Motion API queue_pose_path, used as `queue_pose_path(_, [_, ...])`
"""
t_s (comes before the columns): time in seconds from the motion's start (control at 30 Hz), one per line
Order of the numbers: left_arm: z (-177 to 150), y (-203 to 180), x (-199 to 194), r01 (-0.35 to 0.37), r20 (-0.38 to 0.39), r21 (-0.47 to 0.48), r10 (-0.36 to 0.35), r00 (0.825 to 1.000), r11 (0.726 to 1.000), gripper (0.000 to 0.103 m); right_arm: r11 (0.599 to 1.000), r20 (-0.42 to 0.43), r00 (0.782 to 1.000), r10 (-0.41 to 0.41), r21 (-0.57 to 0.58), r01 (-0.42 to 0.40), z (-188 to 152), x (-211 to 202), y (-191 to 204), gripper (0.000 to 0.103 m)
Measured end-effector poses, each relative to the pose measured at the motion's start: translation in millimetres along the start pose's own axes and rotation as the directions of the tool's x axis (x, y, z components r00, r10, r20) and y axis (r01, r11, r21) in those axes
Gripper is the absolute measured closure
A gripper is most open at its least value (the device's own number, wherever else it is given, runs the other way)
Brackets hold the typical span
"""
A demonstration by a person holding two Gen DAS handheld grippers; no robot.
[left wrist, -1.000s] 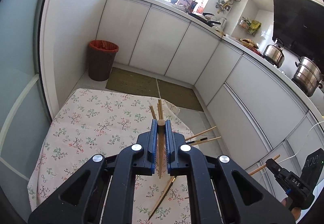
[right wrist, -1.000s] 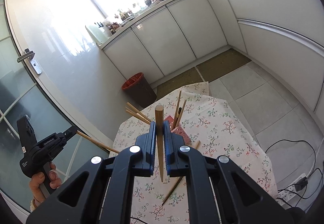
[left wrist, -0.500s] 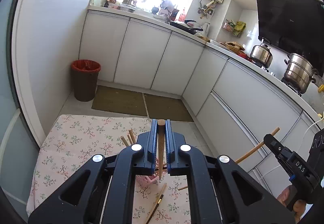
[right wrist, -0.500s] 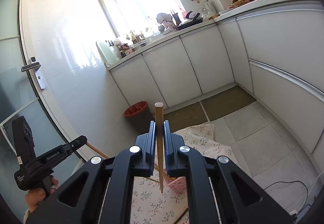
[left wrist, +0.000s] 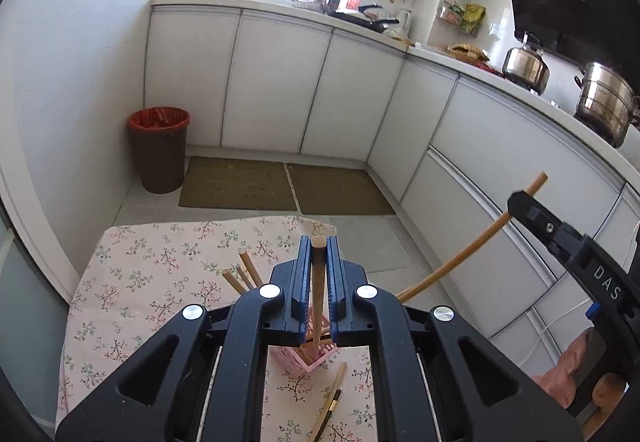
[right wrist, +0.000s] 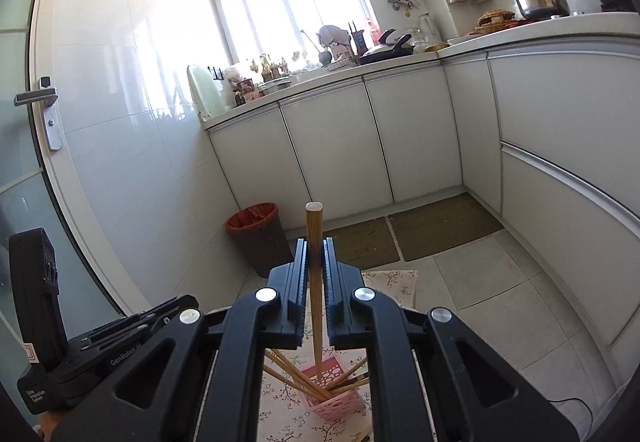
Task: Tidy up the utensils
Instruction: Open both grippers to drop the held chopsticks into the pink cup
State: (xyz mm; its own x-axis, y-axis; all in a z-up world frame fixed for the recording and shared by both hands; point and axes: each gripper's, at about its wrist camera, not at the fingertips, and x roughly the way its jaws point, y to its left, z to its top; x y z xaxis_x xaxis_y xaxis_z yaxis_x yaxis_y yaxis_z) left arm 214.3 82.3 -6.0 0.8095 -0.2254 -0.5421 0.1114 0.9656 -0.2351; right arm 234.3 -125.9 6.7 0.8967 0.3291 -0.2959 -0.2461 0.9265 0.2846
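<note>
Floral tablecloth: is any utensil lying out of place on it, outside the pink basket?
Yes. One chopstick lies loose on the floral tablecloth beside the pink basket, while the other chopsticks stand inside it.

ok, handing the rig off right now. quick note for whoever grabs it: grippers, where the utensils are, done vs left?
Left gripper: shut on a wooden chopstick, tip over the pink holder.
Right gripper: shut on another chopstick, its tip hanging just above the same holder.
Done: several chopsticks already stand in the holder on the floral tablecloth.
Left: drop both held chopsticks in, then pick up the loose chopstick lying on the cloth beside the holder.
</note>
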Motion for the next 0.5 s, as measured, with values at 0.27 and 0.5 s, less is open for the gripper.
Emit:
queue_pose_path(0.27, [-2, 23, -19, 0.01, 0.104, -0.07, -0.002, 0.995, 0.998, 0.063, 1.0, -0.041, 0.999, -0.014, -0.016, 0.013, -18, 41, 1, 0.095])
queue_pose_path(0.5, [0, 43, -33, -0.024, 0.131, -0.117, 0.039, 0.991, 0.993, 0.059, 0.999, -0.081, 0.997, 0.016, -0.031, -0.018, -33, 72, 15, 0.091])
